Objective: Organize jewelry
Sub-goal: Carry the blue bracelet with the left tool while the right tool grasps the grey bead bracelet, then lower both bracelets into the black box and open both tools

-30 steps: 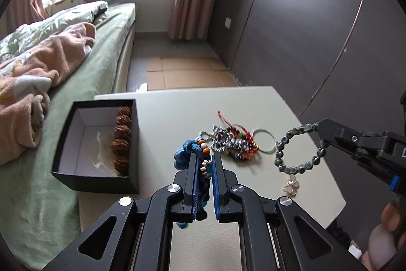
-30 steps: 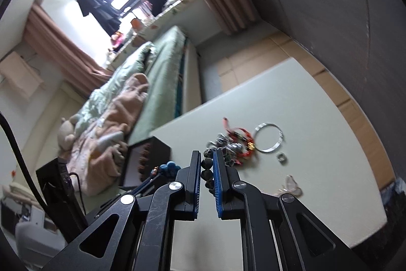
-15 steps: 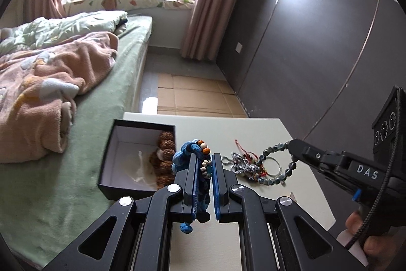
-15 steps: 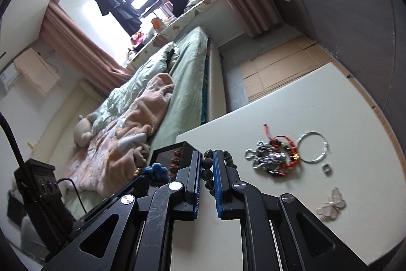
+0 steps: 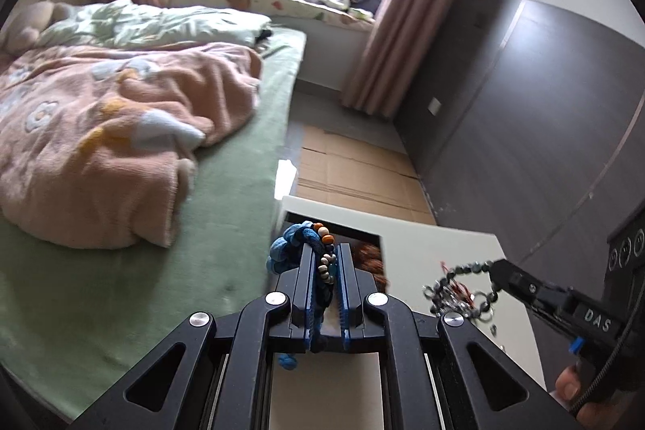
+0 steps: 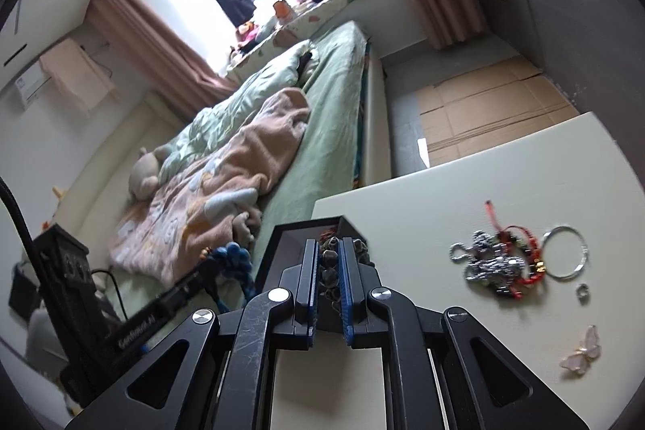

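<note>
- Your left gripper point(image 5: 325, 271) is clenched on a blue knotted cord bracelet point(image 5: 296, 240) strung with orange and pale beads, its blue pads pressing the strand from both sides, a knotted tail hanging below them.
- Your right gripper point(image 6: 330, 264) is clamped on a dark beaded bracelet point(image 6: 328, 260); in the left wrist view the loop point(image 5: 463, 283) dangles from that gripper's tip above the counter.
- Both grippers hang over the black box point(image 6: 290, 240) at the counter's corner nearest the bed; brown ridged beads point(image 5: 369, 256) lie inside it, partly hidden behind your left gripper.
- On the pale counter point(image 6: 524, 168), well apart from the box, lies a tangle of silver chain and red cord point(image 6: 498, 264).
- Touching that tangle's right side is a plain silver ring bangle point(image 6: 564, 254); a small ring point(image 6: 581, 292) sits just below the bangle.
- Nearer you, a pale butterfly charm point(image 6: 582, 349) lies alone.
- Your hand point(image 5: 572, 389) shows at the lower right edge of the left wrist view, gripping the right tool's handle.
- Beyond the counter, a bed point(image 5: 141, 248) with a green sheet carries a crumpled pink blanket point(image 5: 100, 131).
</note>
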A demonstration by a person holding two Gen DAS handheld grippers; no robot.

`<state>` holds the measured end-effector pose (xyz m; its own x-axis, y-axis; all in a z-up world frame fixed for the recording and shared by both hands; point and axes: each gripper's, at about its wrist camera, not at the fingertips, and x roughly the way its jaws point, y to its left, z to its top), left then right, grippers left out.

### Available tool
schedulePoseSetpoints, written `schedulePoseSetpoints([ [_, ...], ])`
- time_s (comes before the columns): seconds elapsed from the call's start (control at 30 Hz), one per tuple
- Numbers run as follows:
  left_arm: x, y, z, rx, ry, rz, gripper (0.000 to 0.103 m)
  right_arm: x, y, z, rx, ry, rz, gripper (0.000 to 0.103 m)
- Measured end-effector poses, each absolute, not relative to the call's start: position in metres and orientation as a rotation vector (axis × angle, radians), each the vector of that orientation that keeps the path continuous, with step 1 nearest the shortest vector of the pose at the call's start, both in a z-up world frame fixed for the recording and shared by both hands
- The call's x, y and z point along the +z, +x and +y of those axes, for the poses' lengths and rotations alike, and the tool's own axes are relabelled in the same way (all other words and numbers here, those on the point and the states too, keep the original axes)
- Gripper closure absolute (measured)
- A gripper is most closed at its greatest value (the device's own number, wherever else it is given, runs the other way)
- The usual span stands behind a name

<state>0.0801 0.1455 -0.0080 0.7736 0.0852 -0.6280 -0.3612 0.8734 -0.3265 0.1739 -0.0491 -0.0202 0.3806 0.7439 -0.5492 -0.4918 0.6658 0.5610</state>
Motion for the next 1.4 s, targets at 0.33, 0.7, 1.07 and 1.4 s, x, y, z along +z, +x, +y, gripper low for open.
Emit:
schedulePoseSetpoints([
  [0.33, -0.008, 0.073, 0.163, 0.267, -0.5, 0.637, 0.093, -0.025, 0.18, -0.007, 0.837, 0.274, 0.894, 0.092],
  [0.7, -0.012, 0.068, 0.181, 0.294, -0.533, 0.644, 0.093, -0.033, 0.186, 0.044, 0.912, 0.235, 0.944, 0.092],
  [1.07, -0.015, 0.077, 0.175, 0.243, -0.551, 0.66, 0.093, -0.041, 0.188, 0.03, 0.87, 0.253, 1.01, 0.043],
  [1.4, -0.023, 0.108, 0.163, 0.18, -0.622, 0.671, 0.093, -0.03, 0.185, -0.039, 0.738, 0.333, 0.977, 0.043],
])
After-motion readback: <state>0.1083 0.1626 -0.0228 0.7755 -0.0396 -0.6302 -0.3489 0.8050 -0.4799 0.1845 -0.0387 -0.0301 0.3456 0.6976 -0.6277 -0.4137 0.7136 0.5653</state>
